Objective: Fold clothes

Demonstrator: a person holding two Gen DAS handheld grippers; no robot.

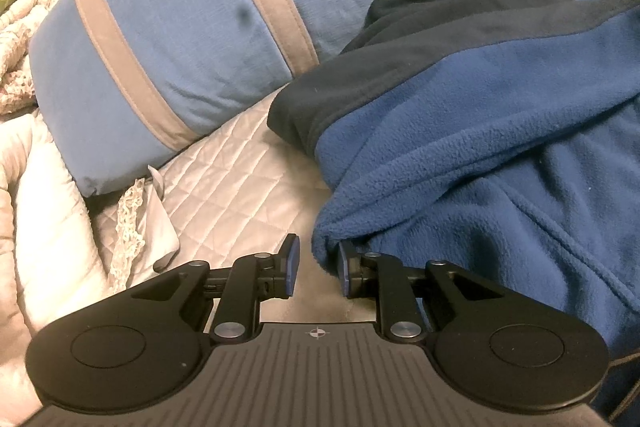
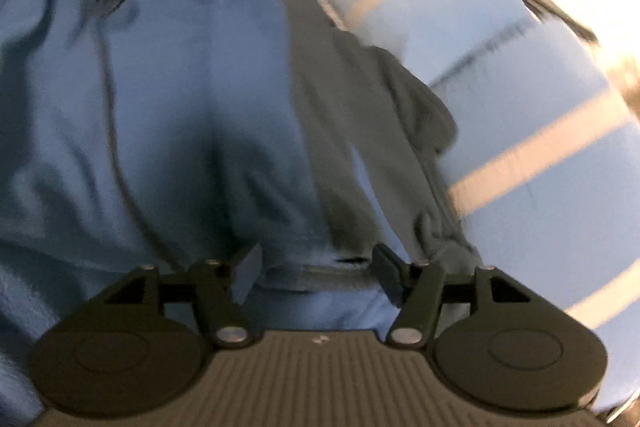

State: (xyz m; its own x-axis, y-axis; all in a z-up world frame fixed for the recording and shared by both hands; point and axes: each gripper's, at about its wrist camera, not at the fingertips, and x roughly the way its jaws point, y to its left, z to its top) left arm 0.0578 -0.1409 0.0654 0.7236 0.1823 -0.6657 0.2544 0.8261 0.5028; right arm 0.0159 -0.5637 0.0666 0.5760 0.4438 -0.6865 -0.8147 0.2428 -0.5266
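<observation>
We are working a soft, bulky blue fleece point(image 1: 500, 147) on the bed, left tool point(image 1: 316, 269) gaping narrow beside its hem at 3 o'clock, right tool point(image 2: 316, 277) gaping wide over it; we are judging the hem the best grip.

Nubby, matt blue fleece jacket point(image 1: 500, 147) with darker fleece panels. Smooth woven cotton-like pillow point(image 1: 180, 39), tan bands stitched on. Faintly shiny quilted bedspread point(image 1: 232, 179). Matt black plastic left gripper point(image 1: 316, 269), metal rivets, ribbed base.
</observation>
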